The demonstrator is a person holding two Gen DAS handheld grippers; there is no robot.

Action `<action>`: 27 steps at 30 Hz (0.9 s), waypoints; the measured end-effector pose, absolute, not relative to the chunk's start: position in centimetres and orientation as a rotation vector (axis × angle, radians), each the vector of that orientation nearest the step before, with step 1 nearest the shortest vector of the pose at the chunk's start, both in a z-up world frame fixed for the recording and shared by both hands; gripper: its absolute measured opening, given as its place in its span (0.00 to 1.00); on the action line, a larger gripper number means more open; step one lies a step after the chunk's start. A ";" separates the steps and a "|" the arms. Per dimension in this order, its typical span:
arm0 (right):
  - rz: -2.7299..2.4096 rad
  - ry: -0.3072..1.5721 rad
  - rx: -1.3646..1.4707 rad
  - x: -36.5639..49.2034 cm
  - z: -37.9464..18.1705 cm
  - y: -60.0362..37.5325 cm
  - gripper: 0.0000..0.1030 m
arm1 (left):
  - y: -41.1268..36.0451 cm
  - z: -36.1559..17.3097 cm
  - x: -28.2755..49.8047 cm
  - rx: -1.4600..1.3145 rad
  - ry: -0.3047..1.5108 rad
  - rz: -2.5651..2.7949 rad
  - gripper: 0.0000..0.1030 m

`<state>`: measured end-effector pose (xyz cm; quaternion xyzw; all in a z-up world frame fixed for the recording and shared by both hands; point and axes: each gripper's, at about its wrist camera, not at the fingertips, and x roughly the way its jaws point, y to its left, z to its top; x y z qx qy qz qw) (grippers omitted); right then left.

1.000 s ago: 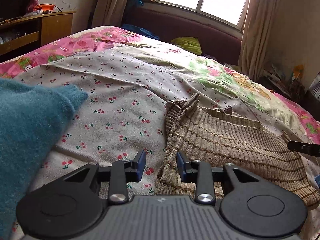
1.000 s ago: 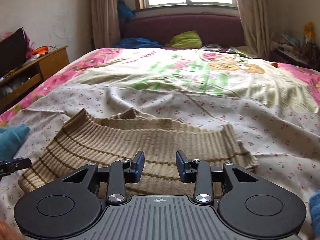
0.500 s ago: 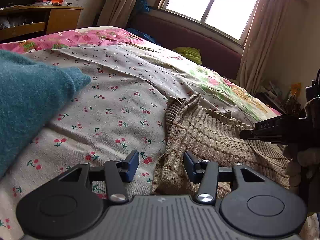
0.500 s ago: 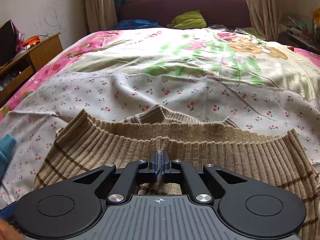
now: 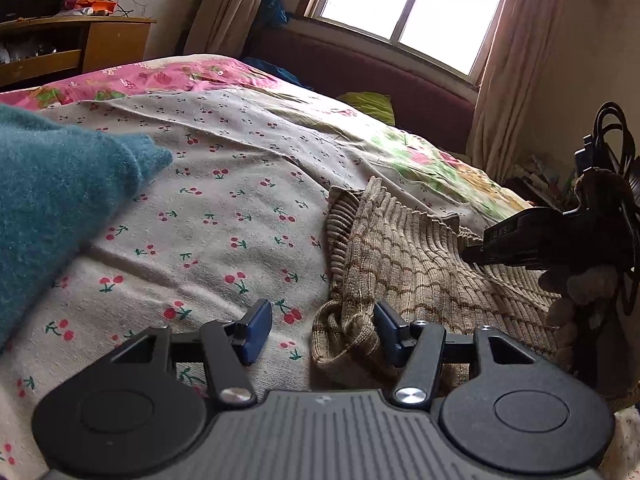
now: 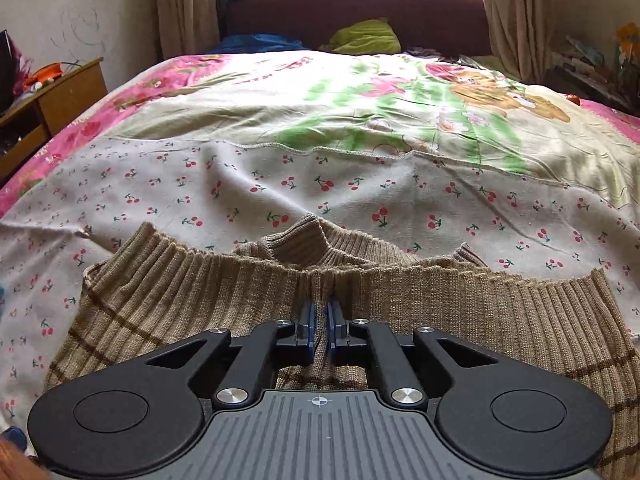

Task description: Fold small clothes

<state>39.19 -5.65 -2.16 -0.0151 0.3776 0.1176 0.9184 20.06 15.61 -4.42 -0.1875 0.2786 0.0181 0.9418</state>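
A small tan ribbed sweater with thin brown stripes lies flat on the cherry-print sheet. My right gripper is shut on a pinch of its near hem, and it also shows in the left wrist view. In the left wrist view the sweater lies to the right. My left gripper is open low over the sheet, with the sweater's bunched left corner between its fingers, close to the right pad.
A teal fuzzy garment lies on the sheet to the left. A wooden side table stands by the left wall. A floral quilt covers the far bed; a green cushion rests at the dark headboard.
My right gripper came down and shut on the sweater's hem, bunching it. My left gripper dropped lower, opened wider and moved in around the sweater's left corner.
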 end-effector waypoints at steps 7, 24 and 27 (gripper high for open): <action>0.295 0.689 -0.053 31.3 2.2 -11.3 0.13 | 14.9 -3.0 18.9 -0.353 0.526 -0.113 0.63; 0.282 0.777 0.204 21.2 -0.9 -26.3 0.35 | 13.8 -3.0 21.1 -0.285 0.677 -0.061 0.23; 0.218 0.821 0.198 21.7 -1.6 -26.7 0.10 | 13.5 -3.0 21.5 -0.263 0.707 -0.055 0.22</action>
